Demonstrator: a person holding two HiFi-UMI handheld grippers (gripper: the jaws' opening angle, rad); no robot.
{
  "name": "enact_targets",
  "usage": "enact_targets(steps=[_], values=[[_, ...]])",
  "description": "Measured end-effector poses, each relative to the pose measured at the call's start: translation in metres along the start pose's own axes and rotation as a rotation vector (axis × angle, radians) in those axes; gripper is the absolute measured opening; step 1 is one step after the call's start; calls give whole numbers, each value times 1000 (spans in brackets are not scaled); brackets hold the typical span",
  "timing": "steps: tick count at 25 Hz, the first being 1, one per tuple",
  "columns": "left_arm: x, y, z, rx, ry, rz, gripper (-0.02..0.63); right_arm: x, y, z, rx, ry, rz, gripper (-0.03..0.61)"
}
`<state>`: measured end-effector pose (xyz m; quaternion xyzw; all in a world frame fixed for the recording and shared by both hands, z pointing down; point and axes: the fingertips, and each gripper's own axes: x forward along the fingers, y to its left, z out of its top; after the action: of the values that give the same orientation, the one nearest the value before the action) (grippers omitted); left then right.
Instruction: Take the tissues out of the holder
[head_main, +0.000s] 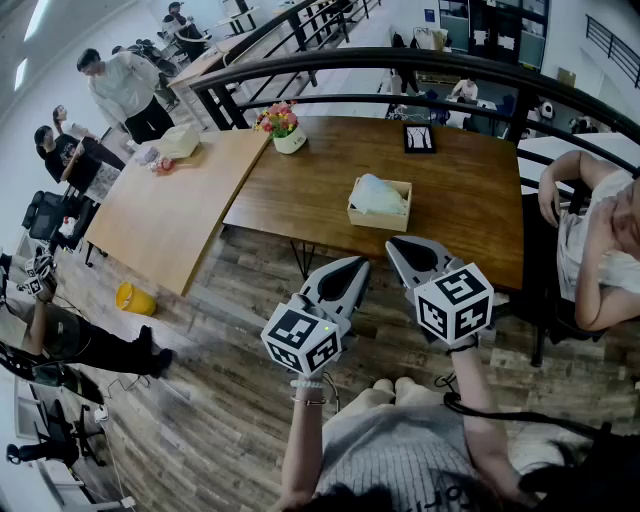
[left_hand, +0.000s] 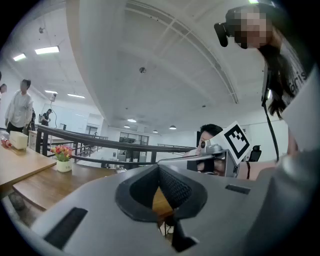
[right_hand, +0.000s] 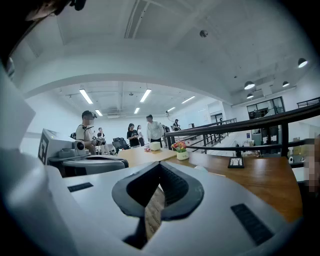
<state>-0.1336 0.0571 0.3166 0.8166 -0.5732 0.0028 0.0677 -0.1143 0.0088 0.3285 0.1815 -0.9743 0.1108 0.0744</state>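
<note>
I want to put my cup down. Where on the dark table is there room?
The dark table is bare between the flower pot and the tissue holder, and at its right end, on the near side of the small black frame. Nowhere is crowded; only the holder sits mid-table.

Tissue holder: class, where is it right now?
Head view, centre: the tissue holder sits on the dark table near its front edge, the flower pot to its upper left and the frame behind it.
</note>
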Motion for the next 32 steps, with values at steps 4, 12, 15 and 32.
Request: enact_targets(steps=[4,12,15,32], values=[[1,0,3,0,3,-5,8,1,1,2,1,6,1,12],[5,-5,1,-1,5,-11,8,-4,-2,-2,2,12,-3,12],[8,-7,1,-8,6,-12,8,-8,-6,-3,-2,21,-8,12],[16,-16,3,-31,17,77,8,-15,-22,-3,58,34,67,12]])
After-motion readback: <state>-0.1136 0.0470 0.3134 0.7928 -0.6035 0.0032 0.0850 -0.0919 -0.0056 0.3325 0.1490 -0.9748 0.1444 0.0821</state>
